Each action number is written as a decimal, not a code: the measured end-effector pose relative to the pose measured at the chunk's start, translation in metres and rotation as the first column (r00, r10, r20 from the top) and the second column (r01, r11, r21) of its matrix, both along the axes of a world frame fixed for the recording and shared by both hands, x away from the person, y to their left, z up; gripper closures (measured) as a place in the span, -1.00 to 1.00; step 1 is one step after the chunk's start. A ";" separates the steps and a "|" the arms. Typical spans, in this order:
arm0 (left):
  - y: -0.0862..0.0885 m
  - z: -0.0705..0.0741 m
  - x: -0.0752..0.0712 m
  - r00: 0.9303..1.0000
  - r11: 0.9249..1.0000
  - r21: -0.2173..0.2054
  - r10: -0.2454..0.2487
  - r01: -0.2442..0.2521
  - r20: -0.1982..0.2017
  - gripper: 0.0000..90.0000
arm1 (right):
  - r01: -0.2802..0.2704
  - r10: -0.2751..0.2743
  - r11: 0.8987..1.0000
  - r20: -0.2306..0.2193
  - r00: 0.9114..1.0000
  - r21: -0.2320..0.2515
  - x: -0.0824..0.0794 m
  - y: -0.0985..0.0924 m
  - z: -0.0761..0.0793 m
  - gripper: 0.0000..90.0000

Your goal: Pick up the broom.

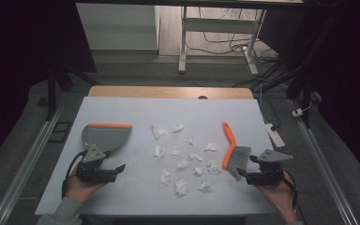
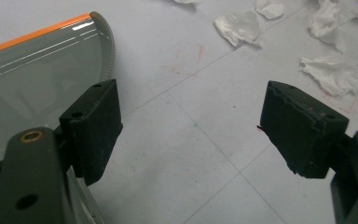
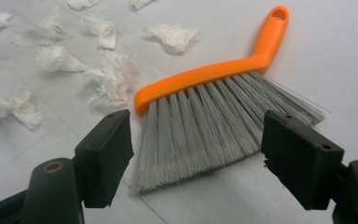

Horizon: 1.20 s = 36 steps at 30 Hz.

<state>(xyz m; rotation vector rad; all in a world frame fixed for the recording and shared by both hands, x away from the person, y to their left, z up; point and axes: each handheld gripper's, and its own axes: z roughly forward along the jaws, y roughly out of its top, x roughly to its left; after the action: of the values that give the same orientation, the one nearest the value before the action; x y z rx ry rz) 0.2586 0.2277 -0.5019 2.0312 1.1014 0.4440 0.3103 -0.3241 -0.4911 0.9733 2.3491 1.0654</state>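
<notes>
A grey dustpan [image 1: 104,136] with an orange lip lies flat at the table's left; its curved edge [image 2: 51,60] runs past the left jaw in the left gripper view. My left gripper [image 1: 120,167] rests open just in front of it, nothing between the jaws [image 2: 191,135]. An orange-handled brush [image 1: 232,147] with grey bristles lies at the right. My right gripper [image 1: 240,174] stands open right behind the bristles [image 3: 200,126], which lie in front of its jaws, apart from the pads. Several crumpled white paper scraps [image 1: 183,164] lie scattered across the middle [image 3: 112,79].
The white tabletop [image 1: 136,110] has a wooden strip along its far edge. A white power strip [image 1: 275,135] lies off the table's right side. Cables and desk legs [image 1: 183,42] stand on the floor beyond.
</notes>
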 end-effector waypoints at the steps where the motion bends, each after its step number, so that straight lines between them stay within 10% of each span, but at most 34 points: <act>1: 0.000 0.000 0.000 1.000 1.000 0.001 -0.002 0.002 0.002 -0.52 | 0.000 0.000 1.000 0.000 1.000 0.000 0.000 0.000 0.000 -0.46; 36: -0.003 -0.002 -0.001 1.000 1.000 0.007 -0.016 0.016 0.019 -0.53 | 0.076 -0.077 0.996 -0.041 0.996 -0.039 0.012 0.010 0.024 -0.36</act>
<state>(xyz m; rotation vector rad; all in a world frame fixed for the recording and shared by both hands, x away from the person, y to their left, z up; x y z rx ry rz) 0.2572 0.2247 -0.5041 2.0359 1.0722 0.4585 0.3221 -0.3137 -0.4675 1.0729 2.3363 0.9780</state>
